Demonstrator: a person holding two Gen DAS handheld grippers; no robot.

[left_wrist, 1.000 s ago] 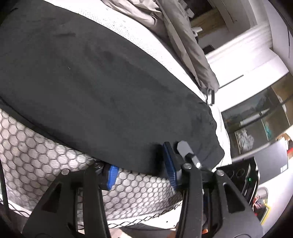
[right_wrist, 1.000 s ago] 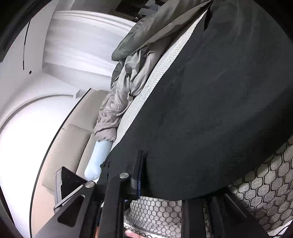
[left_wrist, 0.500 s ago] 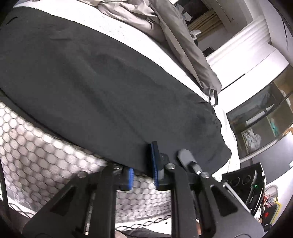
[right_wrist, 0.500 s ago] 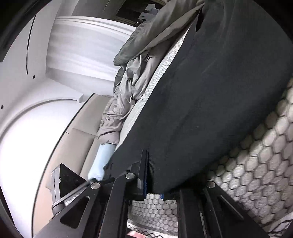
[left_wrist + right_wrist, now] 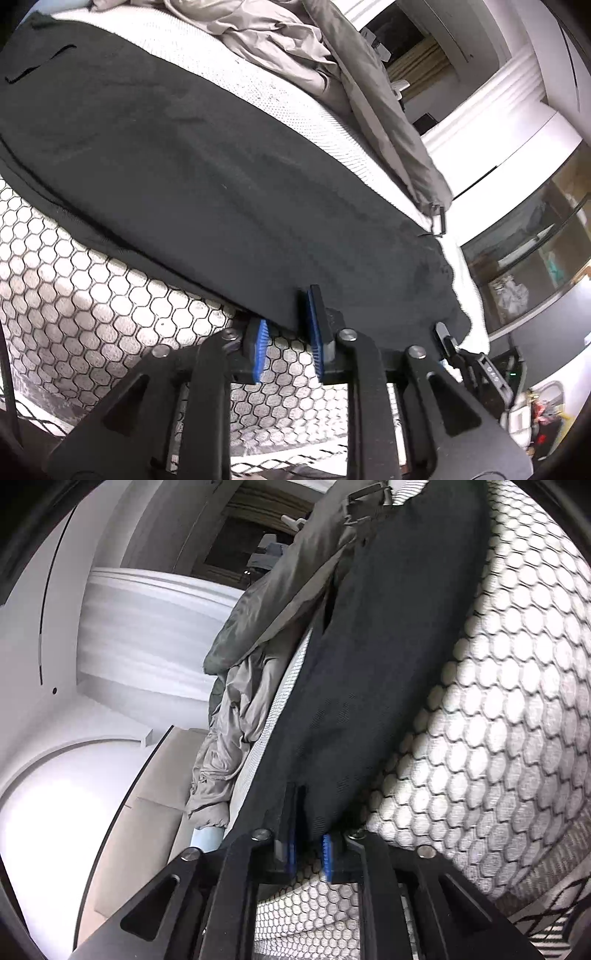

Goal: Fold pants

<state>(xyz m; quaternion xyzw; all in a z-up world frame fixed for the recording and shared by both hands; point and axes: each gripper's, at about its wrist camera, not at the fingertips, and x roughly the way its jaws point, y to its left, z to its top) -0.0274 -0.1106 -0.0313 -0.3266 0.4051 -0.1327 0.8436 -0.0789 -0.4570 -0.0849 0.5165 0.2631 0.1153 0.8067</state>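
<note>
Black pants (image 5: 207,177) lie spread along the near edge of a bed, their near hem hanging over the mattress side. My left gripper (image 5: 286,332) stands at that hem, its blue-padded jaws narrowly apart with the cloth edge between them. In the right wrist view the pants (image 5: 373,657) run away up the frame. My right gripper (image 5: 308,843) has its jaws close together around the pants' near edge.
The mattress side (image 5: 92,295) has a white honeycomb pattern. A rumpled grey duvet (image 5: 295,48) lies on the bed beyond the pants, also in the right wrist view (image 5: 236,716). A glass-fronted cabinet (image 5: 528,266) stands at the right, with a beige sofa (image 5: 147,834) beside the bed.
Both grippers have narrowed their jaws onto the pants' near edge. Both wrist views have tilted, and the right one now shows much more of the mattress side.
</note>
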